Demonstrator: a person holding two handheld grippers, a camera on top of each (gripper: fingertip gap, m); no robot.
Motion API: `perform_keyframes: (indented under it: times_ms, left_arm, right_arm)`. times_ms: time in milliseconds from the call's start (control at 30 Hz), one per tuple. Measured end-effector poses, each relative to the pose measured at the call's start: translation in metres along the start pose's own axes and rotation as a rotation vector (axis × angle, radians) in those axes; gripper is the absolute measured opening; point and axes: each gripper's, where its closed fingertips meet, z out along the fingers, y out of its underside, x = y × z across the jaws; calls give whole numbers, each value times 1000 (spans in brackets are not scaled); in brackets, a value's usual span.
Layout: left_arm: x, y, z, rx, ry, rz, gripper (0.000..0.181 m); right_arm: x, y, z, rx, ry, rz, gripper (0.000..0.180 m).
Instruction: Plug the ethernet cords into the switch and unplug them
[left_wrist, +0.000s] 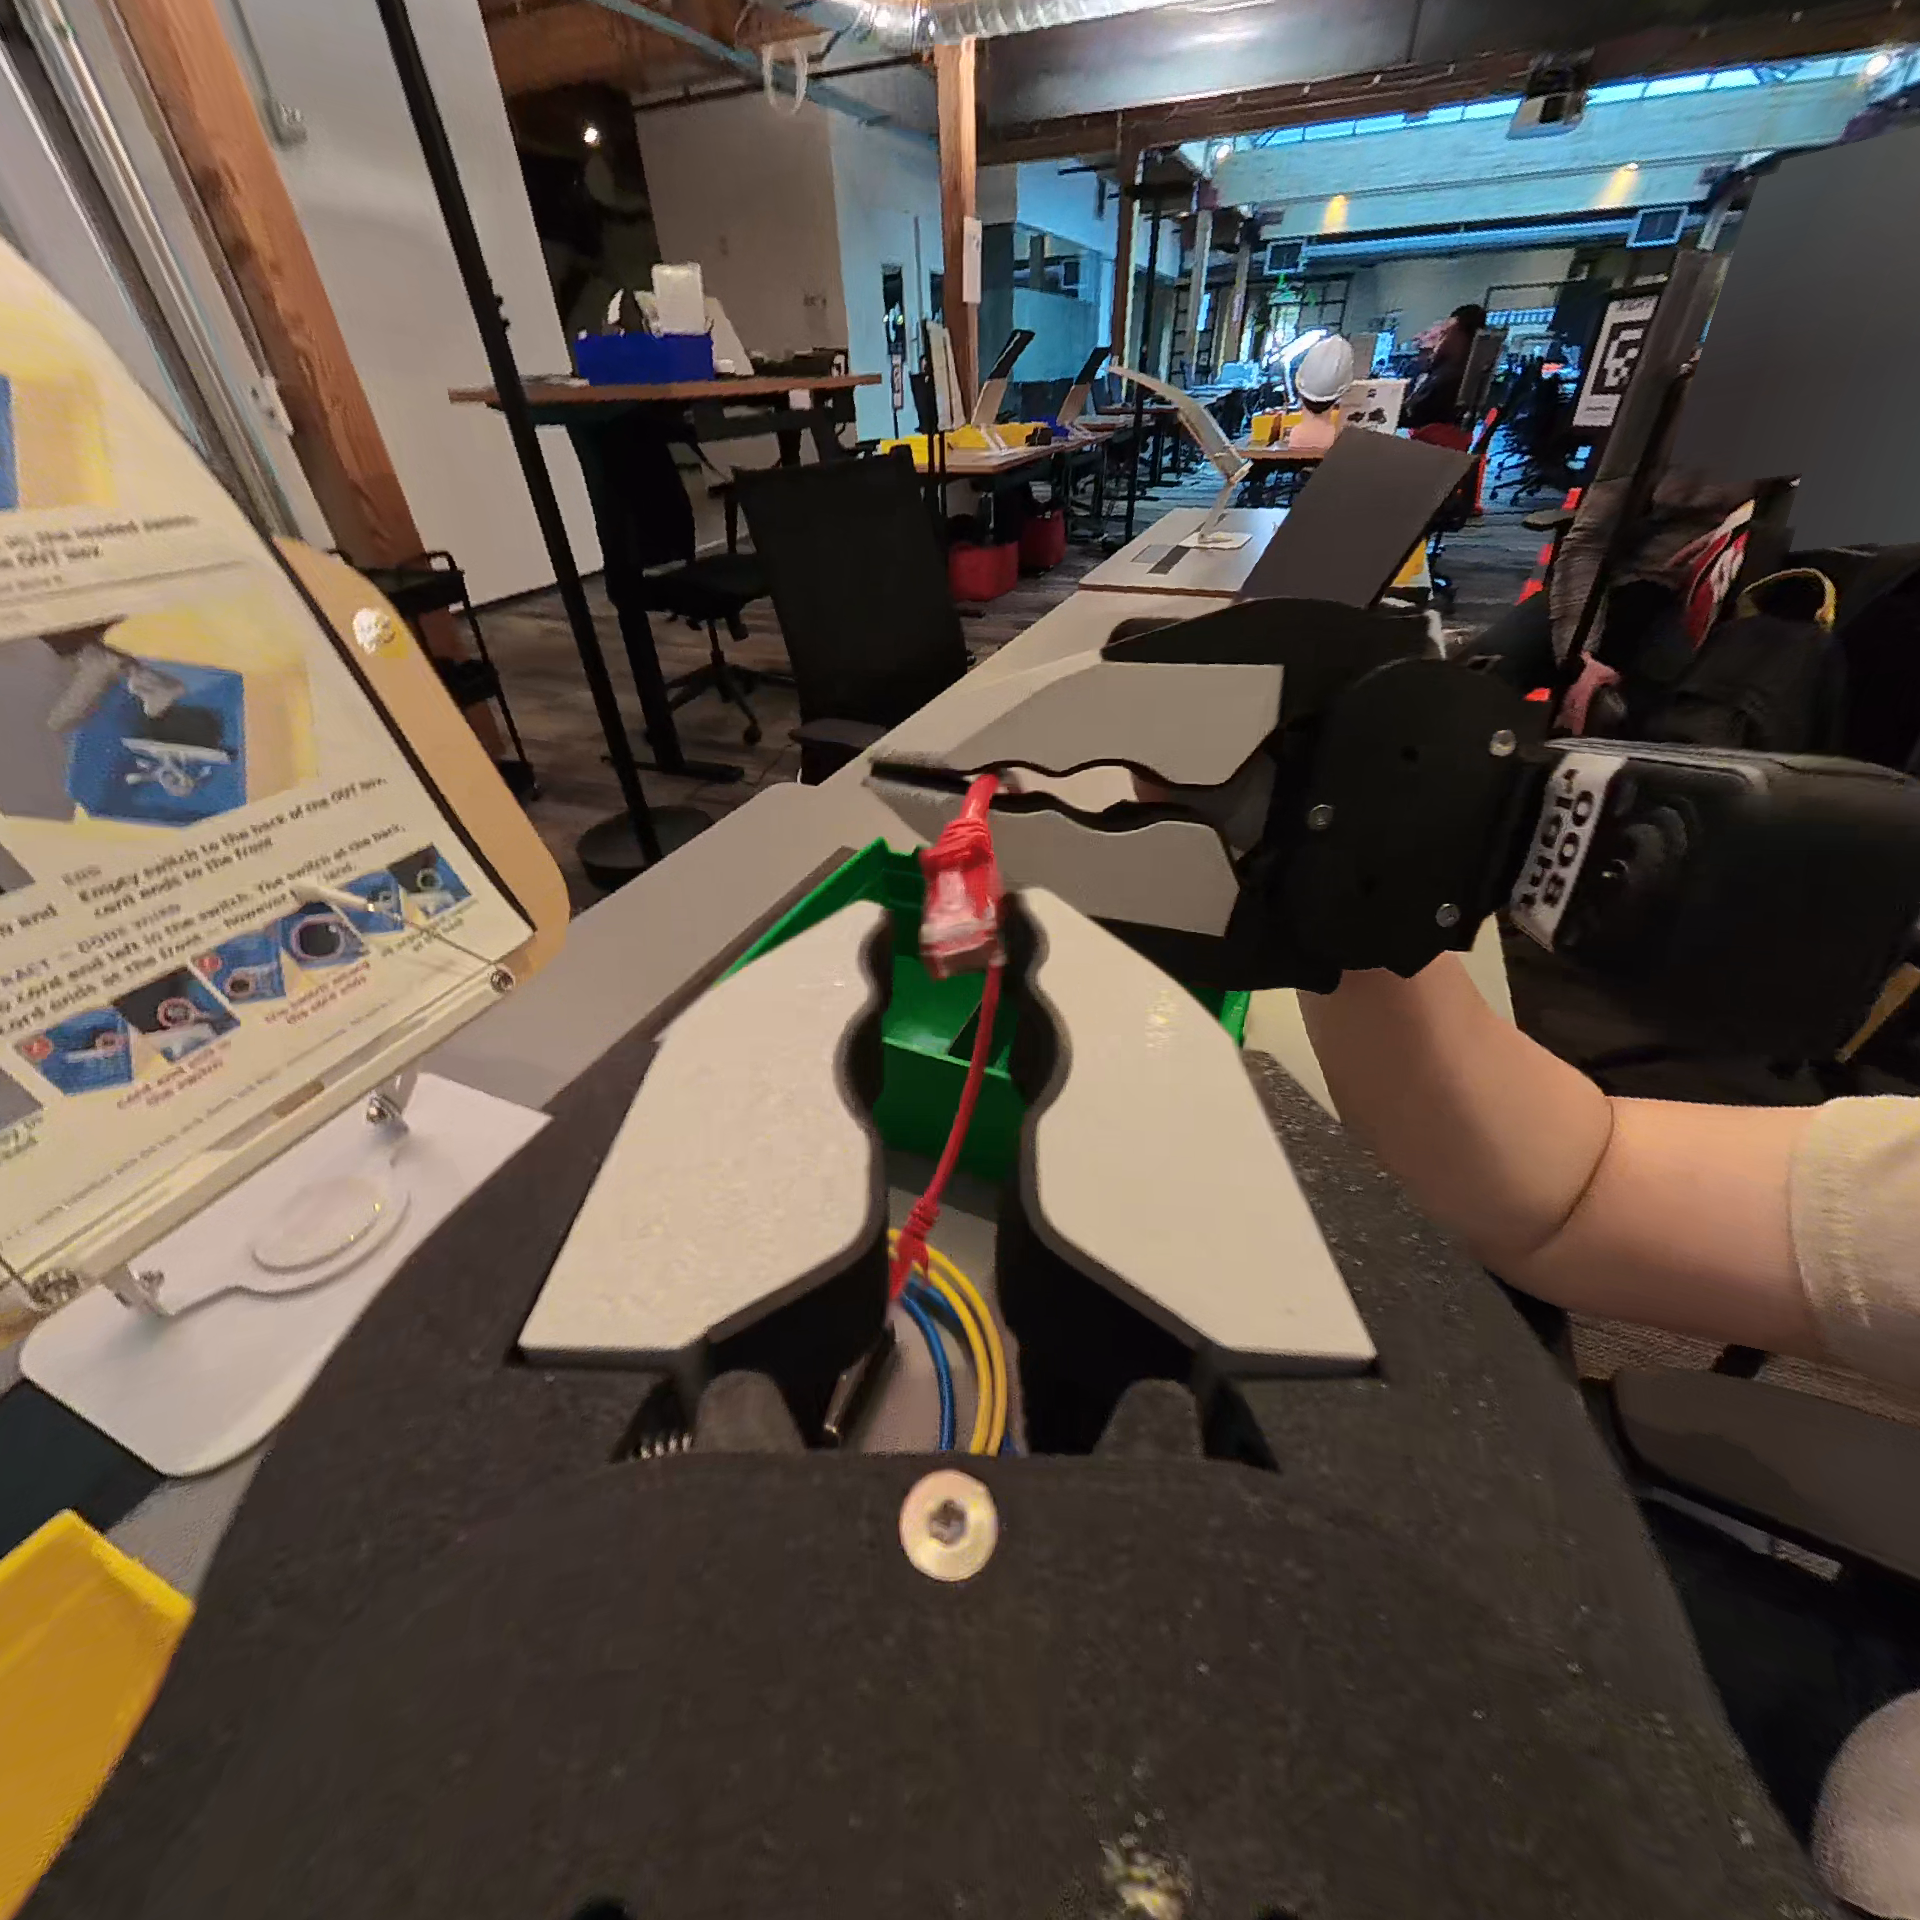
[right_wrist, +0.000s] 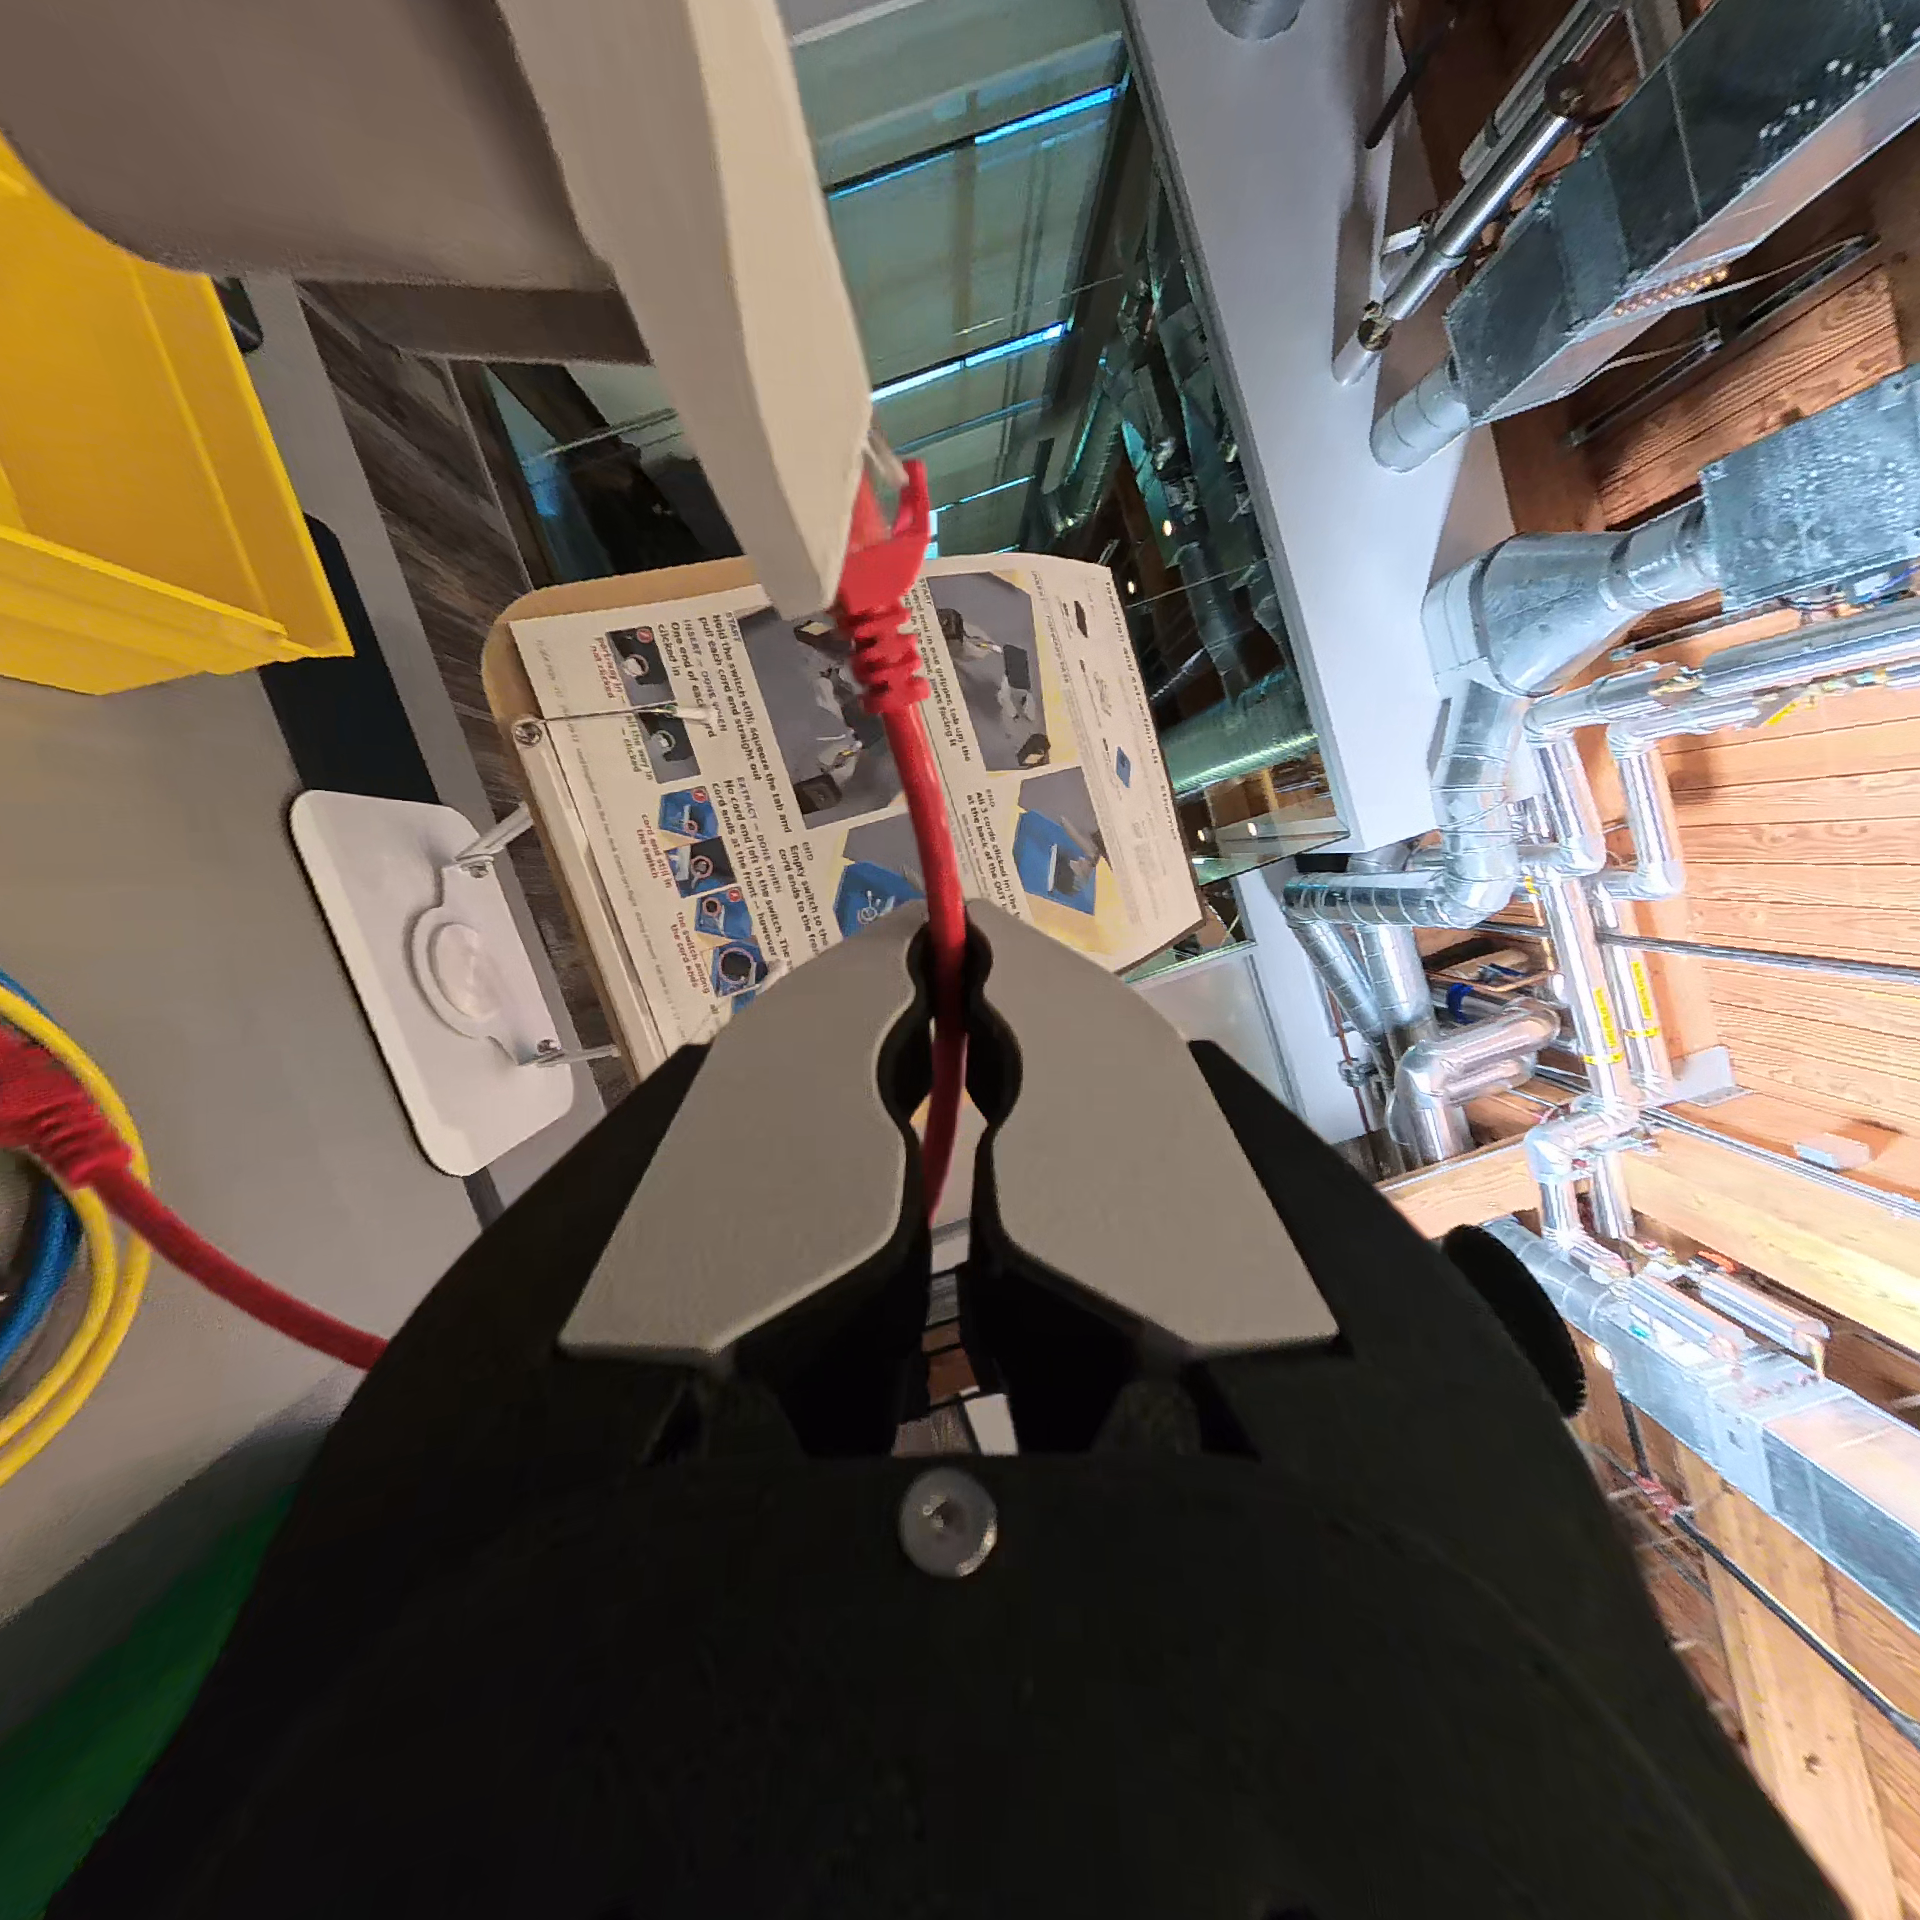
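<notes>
The right gripper (left_wrist: 940, 781), turned on its side and held by a person's hand (left_wrist: 1455, 1122), pinches the red ethernet cord (right_wrist: 940, 904) between nearly closed fingers, the cable running through the notch at their tips. From that grip the cord's red plug (left_wrist: 961, 899) hangs in the gap at the tips of the left gripper (left_wrist: 951, 940), whose grey fingers (left_wrist: 748, 1122) stand spread to either side of it; whether either finger touches the plug cannot be told. Past the left gripper's tips sits a green bin (left_wrist: 940, 1081), and beneath its fingers lie coils of yellow cord (left_wrist: 987, 1340) and blue cord (left_wrist: 935, 1361). In the right wrist view the red plug's boot rests against one left gripper finger (right_wrist: 727, 260) ahead of the right gripper's tips. An instruction board (left_wrist: 208, 883) stands on a white stand (left_wrist: 208, 1351) to the left gripper's left, with a yellow bin (left_wrist: 73, 1683) at its near left corner.
</notes>
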Motion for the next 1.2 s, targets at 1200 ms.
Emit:
perform_keyframes:
  times_ms: [1200]
  left_arm:
    - [6,-25,-22,173,158,-12,12]
  right_arm:
    - [6,-74,-23,906,-773,1717,34]
